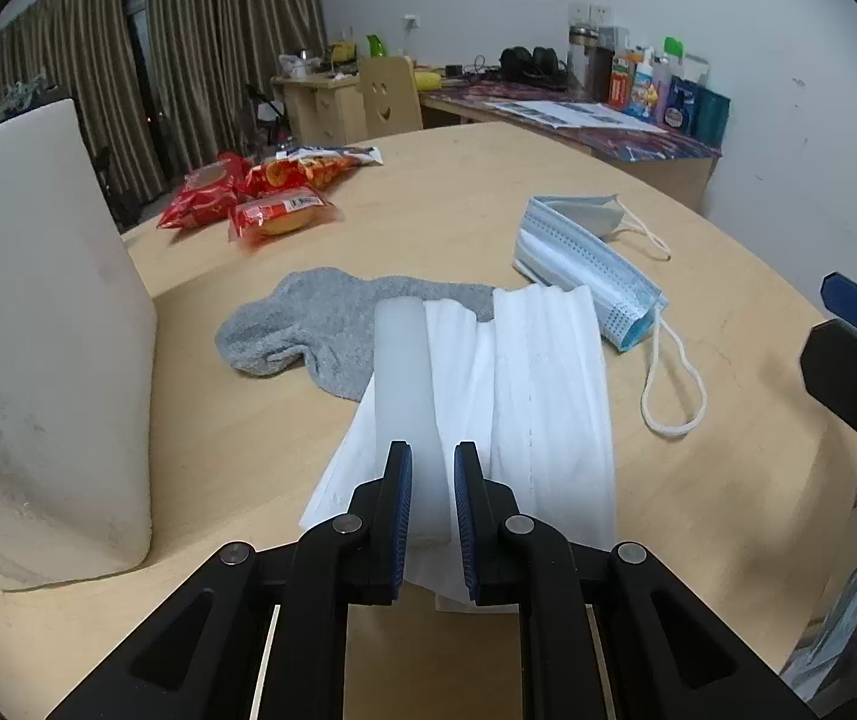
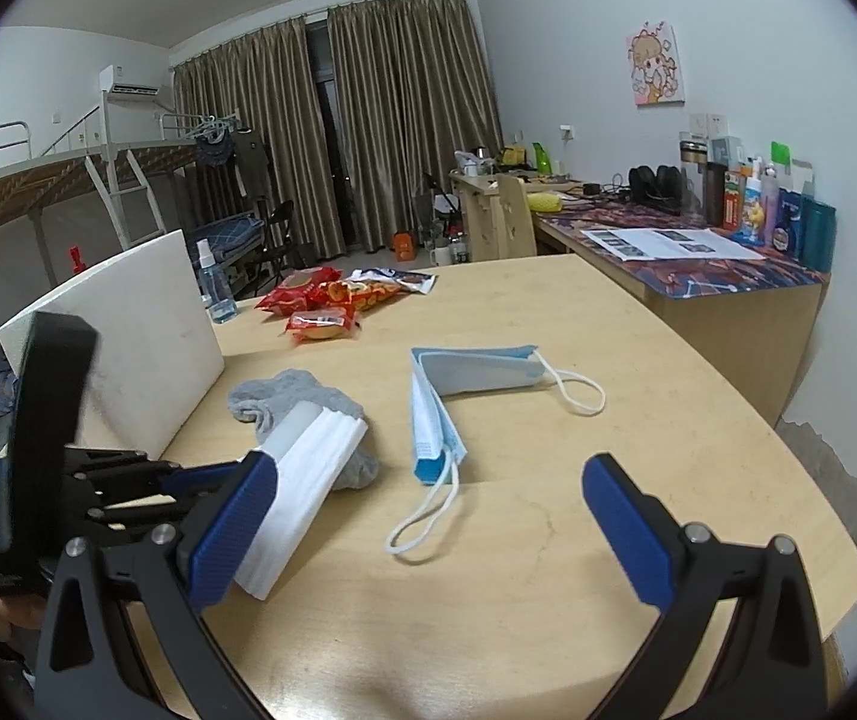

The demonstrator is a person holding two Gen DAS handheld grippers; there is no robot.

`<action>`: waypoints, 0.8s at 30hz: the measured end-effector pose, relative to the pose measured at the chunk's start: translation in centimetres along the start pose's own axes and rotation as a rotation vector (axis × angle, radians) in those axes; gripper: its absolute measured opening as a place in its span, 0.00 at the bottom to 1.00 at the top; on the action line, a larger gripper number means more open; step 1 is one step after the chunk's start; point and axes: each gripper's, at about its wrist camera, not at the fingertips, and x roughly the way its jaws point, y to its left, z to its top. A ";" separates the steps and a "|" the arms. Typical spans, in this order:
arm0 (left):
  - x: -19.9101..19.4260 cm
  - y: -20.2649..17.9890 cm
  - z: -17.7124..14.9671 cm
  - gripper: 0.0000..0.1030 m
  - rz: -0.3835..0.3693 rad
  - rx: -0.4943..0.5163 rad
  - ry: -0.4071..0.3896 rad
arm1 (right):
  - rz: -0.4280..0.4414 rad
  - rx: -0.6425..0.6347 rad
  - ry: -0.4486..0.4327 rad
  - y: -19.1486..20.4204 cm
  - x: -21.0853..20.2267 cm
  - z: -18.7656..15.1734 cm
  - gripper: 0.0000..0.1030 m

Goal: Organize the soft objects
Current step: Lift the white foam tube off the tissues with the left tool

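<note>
Our left gripper is clamped nearly shut on the folded white tissue stack, whose far end overlaps the grey sock on the worktop. We reckon the layers could fan out or snag the sock. Right gripper gapes wide, holding nothing.

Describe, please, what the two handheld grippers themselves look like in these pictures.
Both are built alike. The left gripper has matte black plastic linkage arms joined by round silver pivot pins, and its jaws carry blue ribbed pads. The right gripper shows the same black frame, silver pins and blue textured pads. In the right wrist view a black boxy block sits upright on the left gripper's body. No cables or sleeves are clearly visible.
</note>
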 end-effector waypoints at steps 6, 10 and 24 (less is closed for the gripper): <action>0.4 -0.5 0.1 0.38 0.025 0.028 0.016 | -0.002 0.000 -0.003 0.0 -0.2 -0.1 1.00; 0.5 -0.7 0.0 0.38 0.030 0.041 0.017 | 0.001 -0.002 -0.004 0.0 -0.4 -0.2 1.00; 1.2 1.2 0.4 0.33 0.016 -0.042 0.042 | 0.005 -0.003 -0.001 0.0 -0.2 -0.2 1.00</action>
